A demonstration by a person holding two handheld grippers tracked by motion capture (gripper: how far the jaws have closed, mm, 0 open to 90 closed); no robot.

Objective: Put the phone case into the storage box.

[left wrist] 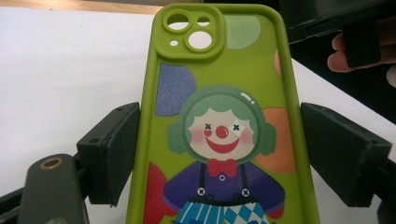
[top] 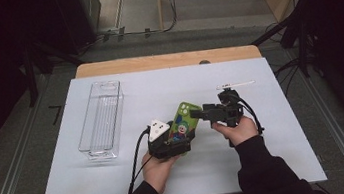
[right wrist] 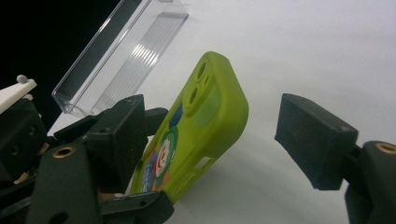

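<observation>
The left tongs (top: 178, 137) are clamping the green clown-printed silicone phone case (top: 184, 120); the right tongs (top: 201, 113), gaping around its top, are risking twisting it loose.

Both forearms, in dark sleeves, come in from the near edge of the scene. The left hand (top: 156, 168) holds the left gripper (top: 174, 138) pointing away and slightly right, its two black jaws clamped on the long sides of a flat thing held between them. The right hand (top: 237, 129) holds the right gripper (top: 201, 114) level, aimed left toward the other gripper, its jaws spread apart with nothing pressed between the pads.
</observation>
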